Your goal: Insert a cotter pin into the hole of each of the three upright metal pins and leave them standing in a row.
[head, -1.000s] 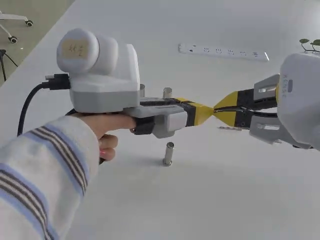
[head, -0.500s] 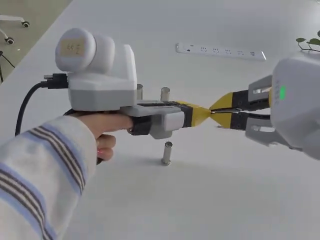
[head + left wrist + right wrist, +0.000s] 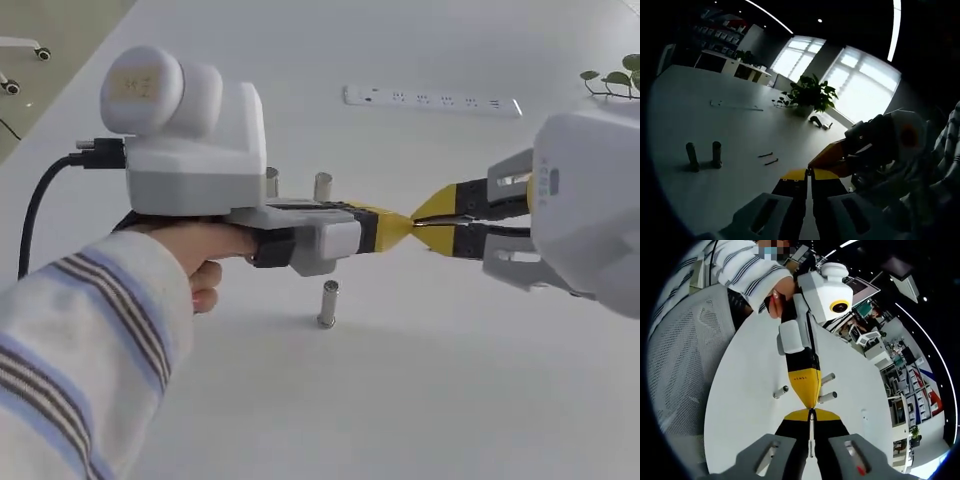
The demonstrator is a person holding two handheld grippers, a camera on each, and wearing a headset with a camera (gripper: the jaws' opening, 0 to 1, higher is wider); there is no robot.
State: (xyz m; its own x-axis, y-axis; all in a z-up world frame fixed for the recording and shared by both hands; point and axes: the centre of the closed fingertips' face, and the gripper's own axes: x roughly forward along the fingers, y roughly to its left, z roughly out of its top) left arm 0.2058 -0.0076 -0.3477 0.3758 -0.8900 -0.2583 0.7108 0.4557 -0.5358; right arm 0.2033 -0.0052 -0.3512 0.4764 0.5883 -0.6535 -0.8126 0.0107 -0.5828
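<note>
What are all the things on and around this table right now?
table: one, white, under everything.
metal pins: three, silver, upright on the table, one nearer and two farther back.
loose cotter pins: two, dark, lying flat on the table beyond the metal pins.
held cotter pin: one, silver, between the right gripper's jaws.
power strip: one, white, at the far side of the table.
plant: one, green, at the table's far edge.
chair: one, pale mesh, beside the table.
cable: one, black, at the back of the left gripper.
left gripper: one, yellow-tipped, shut, tip to tip with the right.
right gripper: one, yellow-tipped, shut on the pin.
hand: one, striped sleeve, holding the left gripper.
</note>
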